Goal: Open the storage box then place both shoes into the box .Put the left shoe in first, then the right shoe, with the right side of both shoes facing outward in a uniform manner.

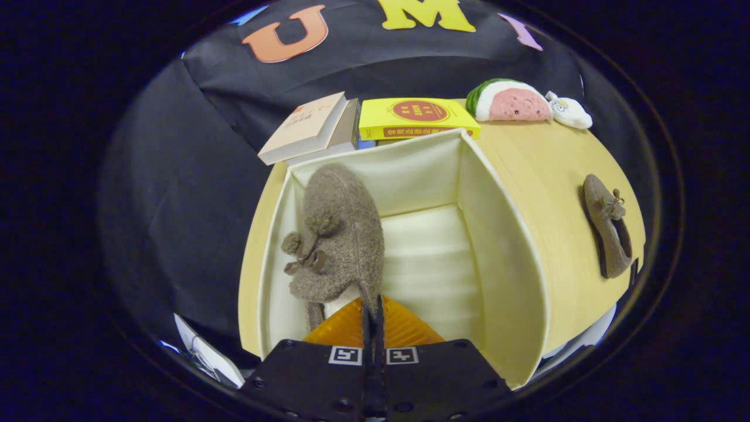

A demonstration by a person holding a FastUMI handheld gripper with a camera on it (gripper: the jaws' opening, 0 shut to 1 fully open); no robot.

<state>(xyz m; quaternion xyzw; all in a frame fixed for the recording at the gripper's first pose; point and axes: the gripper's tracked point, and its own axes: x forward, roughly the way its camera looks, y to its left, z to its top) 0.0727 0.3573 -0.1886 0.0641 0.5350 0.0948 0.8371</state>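
Observation:
A brown fuzzy shoe (340, 234) with pom-poms and a bow hangs toe-away inside the open cream storage box (504, 258), near its left wall. My gripper (372, 305) is shut on the rim of the shoe's heel opening, its fingers pressed together on the thin edge. The box's pale lined floor shows to the right of the shoe. The second brown shoe (609, 231) lies on the wooden table (545, 158) well to the right of the box, sole toward the table's edge.
Beyond the box lie a beige book (304, 126) and a yellow book (416, 117). A watermelon-slice plush (508, 101) and a small white plush (569, 111) sit at the table's far right corner. Black cloth walls surround the table.

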